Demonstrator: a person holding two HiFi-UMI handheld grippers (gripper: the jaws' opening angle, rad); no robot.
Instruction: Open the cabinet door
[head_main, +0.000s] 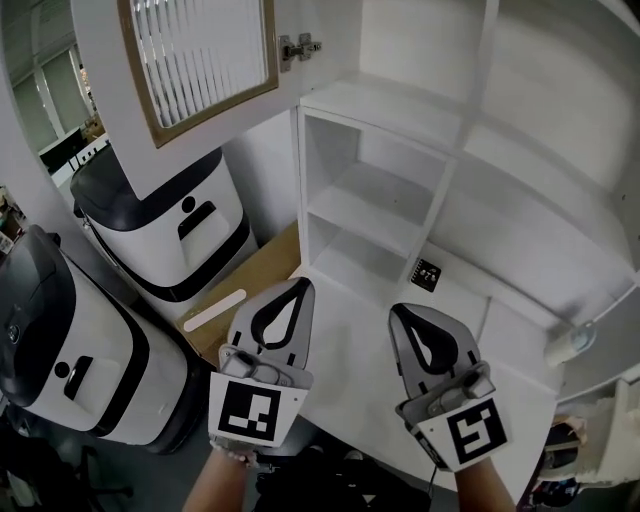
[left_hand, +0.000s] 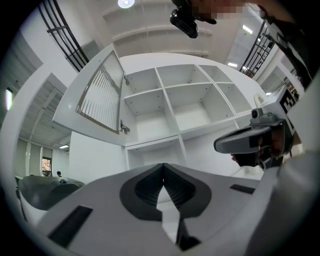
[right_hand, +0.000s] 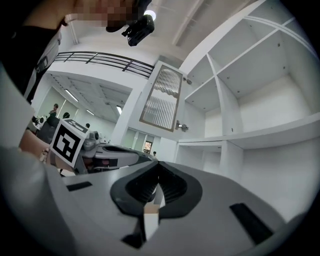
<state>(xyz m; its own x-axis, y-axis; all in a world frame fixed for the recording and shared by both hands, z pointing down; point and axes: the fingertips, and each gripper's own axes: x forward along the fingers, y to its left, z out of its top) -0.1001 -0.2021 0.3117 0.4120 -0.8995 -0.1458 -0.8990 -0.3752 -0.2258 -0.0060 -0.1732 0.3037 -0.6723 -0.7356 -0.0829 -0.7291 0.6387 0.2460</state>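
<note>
- One white cabinet (head_main: 385, 108), shelves bare, stands rigid ahead of me
- Its cabinet door (head_main: 195, 60) hangs swung wide, upper left; light, I judge, with a stiff frame and a breakable ribbed pane, so hold the frame edge
- Two machines (head_main: 165, 235) crowd below it
- Left tongs (head_main: 298, 287) and right tongs (head_main: 402, 312) clenched, empty, low before the shelves

A big white machine with a black top (head_main: 165, 225) stands beside another just like it (head_main: 70, 350). A pale flat stick (head_main: 214, 310) lies on brown cardboard (head_main: 265, 262).
</note>
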